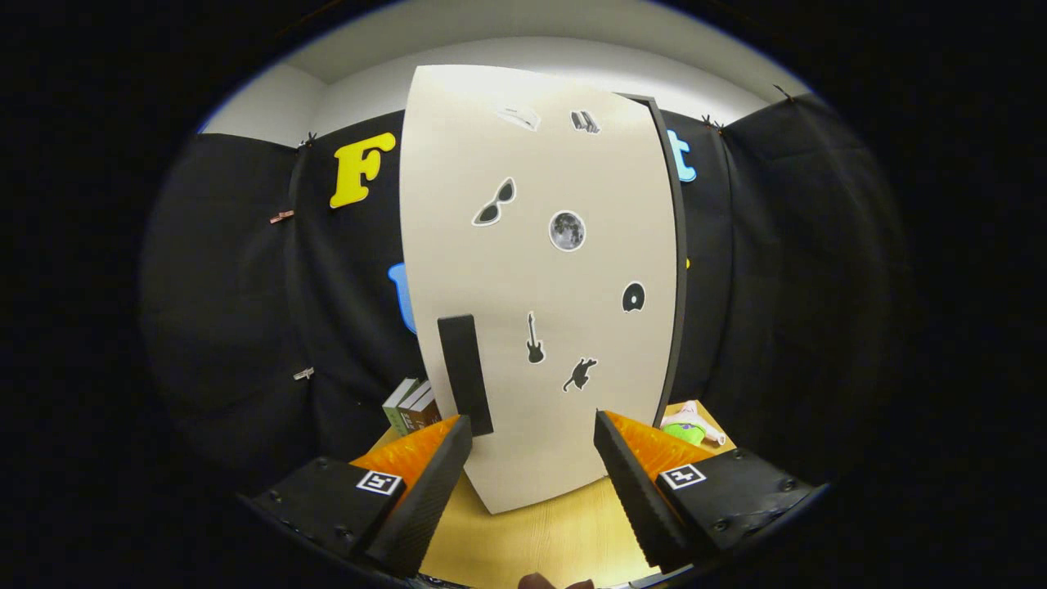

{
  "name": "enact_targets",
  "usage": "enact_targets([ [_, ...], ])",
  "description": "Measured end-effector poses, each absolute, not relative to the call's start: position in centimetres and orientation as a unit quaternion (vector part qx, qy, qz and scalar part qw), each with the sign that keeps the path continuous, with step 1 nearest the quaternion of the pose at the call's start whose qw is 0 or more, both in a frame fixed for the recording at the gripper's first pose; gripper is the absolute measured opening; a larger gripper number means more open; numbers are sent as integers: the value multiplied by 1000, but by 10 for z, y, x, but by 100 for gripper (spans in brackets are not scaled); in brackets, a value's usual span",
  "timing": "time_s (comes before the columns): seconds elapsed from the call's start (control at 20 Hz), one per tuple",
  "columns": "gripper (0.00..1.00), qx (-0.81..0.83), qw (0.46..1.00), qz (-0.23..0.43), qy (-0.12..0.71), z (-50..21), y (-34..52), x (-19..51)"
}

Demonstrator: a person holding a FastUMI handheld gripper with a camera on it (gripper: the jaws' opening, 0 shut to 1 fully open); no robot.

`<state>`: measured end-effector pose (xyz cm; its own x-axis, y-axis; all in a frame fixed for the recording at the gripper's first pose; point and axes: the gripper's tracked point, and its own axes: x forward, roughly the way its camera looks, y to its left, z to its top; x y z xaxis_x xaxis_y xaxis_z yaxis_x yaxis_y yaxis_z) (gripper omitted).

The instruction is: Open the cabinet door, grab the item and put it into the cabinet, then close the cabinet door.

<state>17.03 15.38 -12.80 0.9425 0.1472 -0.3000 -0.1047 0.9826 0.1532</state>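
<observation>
A tall cream cabinet door (540,278) with several small black stickers stands just ahead of my fingers, and it looks shut or nearly shut against the dark cabinet edge (675,270) on its right. A black bar handle (465,375) sits on the door's lower left, just above and beyond my left finger (438,483). My gripper (533,433) is open, its fingers spread wide with nothing between them. Beyond the right finger (634,483), a green and white item (687,427) lies on the wooden table to the right of the cabinet.
The cabinet stands on a light wooden table (540,540). Two or three books (411,406) stand to the left of the cabinet, behind the left finger. Black cloth walls close in the booth on all sides.
</observation>
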Motion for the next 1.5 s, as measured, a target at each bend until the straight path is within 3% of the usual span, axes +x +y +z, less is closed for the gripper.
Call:
enact_targets([
  [1.5,98,73,985,46,151,-121,141,172],
])
